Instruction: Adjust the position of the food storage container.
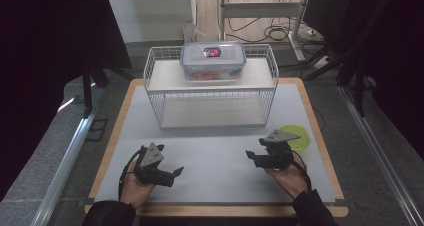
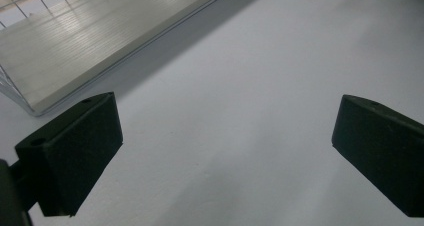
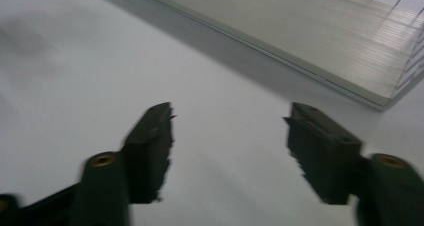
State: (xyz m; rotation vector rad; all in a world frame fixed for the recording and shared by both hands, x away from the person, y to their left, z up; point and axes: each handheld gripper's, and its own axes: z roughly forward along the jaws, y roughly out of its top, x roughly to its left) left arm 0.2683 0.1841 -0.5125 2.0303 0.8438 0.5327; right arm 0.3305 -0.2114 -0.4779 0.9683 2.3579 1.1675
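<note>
Both grippers hover low over the mat (image 1: 215, 161), work apparently not yet begun: the left gripper (image 1: 176, 172) spread wide, the right gripper (image 1: 250, 156) partly spread, neither pinching anything. The green lid (image 1: 298, 137) lies just beside the right hand, half hidden. The box (image 1: 213, 61) (contents unclear) sits atop the rack (image 1: 210, 86).

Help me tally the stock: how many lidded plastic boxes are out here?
1. The plastic box sits on the top shelf of the wire rack, at the table's far side. The rack's lower shelf looks bare, so no others seem hidden.
</note>
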